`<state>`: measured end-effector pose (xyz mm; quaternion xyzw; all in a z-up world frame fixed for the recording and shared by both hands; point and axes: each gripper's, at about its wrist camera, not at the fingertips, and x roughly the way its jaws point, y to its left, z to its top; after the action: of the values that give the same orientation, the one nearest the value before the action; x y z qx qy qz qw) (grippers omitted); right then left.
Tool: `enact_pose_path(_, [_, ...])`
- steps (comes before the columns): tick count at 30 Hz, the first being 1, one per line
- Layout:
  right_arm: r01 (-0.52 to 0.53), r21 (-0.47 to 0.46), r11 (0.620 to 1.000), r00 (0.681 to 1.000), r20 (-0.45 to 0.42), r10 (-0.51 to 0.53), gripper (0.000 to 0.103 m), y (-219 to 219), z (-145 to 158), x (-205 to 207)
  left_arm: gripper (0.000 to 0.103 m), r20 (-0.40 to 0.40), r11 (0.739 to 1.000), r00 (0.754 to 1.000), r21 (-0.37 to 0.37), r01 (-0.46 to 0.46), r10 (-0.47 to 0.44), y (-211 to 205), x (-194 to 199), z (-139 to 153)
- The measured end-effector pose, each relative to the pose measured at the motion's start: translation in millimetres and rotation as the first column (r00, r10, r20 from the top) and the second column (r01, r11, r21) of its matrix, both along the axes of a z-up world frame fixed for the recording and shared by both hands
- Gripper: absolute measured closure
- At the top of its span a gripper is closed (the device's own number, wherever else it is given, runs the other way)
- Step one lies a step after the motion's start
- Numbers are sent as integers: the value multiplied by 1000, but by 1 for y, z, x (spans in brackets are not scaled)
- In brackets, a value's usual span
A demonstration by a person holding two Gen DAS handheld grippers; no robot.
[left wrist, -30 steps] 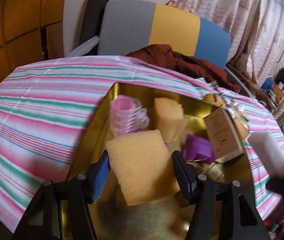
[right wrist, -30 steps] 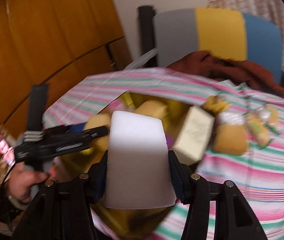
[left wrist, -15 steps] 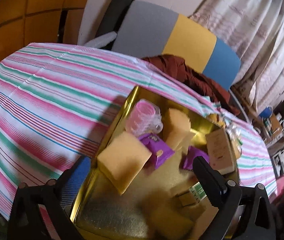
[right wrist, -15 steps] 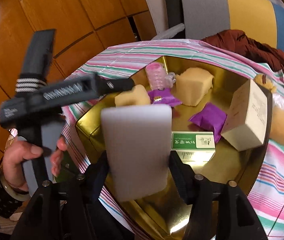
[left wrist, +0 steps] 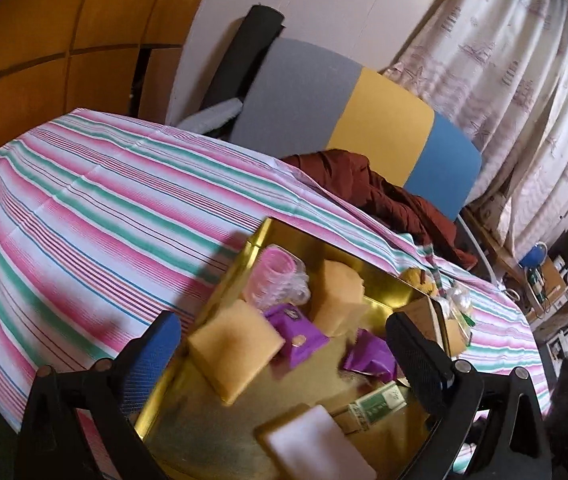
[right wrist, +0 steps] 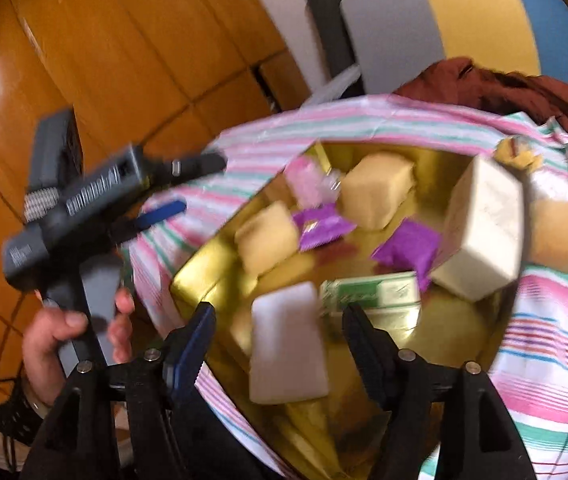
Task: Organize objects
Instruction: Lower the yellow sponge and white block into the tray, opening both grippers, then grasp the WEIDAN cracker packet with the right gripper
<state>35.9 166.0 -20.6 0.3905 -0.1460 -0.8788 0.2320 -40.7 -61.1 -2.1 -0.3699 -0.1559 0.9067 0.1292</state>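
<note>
We see a gold tray (right wrist: 200,276) lying on the striped surface (left wrist: 84,208), already crowded: a yellow sponge (left wrist: 236,346) near its left wall, a second yellow sponge (left wrist: 339,292) standing further back, pink plastic cups (left wrist: 276,276) lying on their side in the far corner, two purple packets (right wrist: 323,226) between the sponges, a green box (right wrist: 371,292) flat in the middle and a tall cream box (right wrist: 483,236) tilted against the right wall. Outside the tray on the right, another sponge (right wrist: 559,236) and some wrapped items rest on the cloth. Behind the surface stands a grey, yellow and blue chair (left wrist: 363,108) with a dark red garment (left wrist: 371,188) on it. The white sponge (right wrist: 287,344) lies in the near part of the tray, just beside the green box, its long axis running away from us towards the tray's middle. Our right hand-held gripper (right wrist: 280,344) has just been opening; the white sponge sits between its fingers with gaps on both sides, released. Our left hand-held gripper (left wrist: 284,344) is spread wide above the yellow sponge, grasping nothing, and a hand (right wrist: 68,344) holds its handle.
</note>
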Motion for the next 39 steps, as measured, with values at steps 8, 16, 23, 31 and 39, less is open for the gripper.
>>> enact_pose_path(8, [249,-72,966,967,75,-244,36,80,-11,-2,0,30,987,988,-41,154,-153,58,8,-7])
enact_pose_path(16, [380,-67,923,918,153,-367,36,131,-26,-12,0,29,971,973,-62,231,-230,91,17,-7])
enact_pose_path(23, [262,-169,950,943,252,-216,36,108,-36,-46,0,45,977,978,-63,204,-202,87,17,-11])
enact_pose_path(31, [238,-131,962,948,246,-201,34,85,-34,-83,0,60,986,986,-49,162,-159,74,15,-15])
enact_pose_path(39, [309,-66,949,942,160,-296,34,128,-18,-79,0,58,981,981,-48,187,-184,87,14,-10])
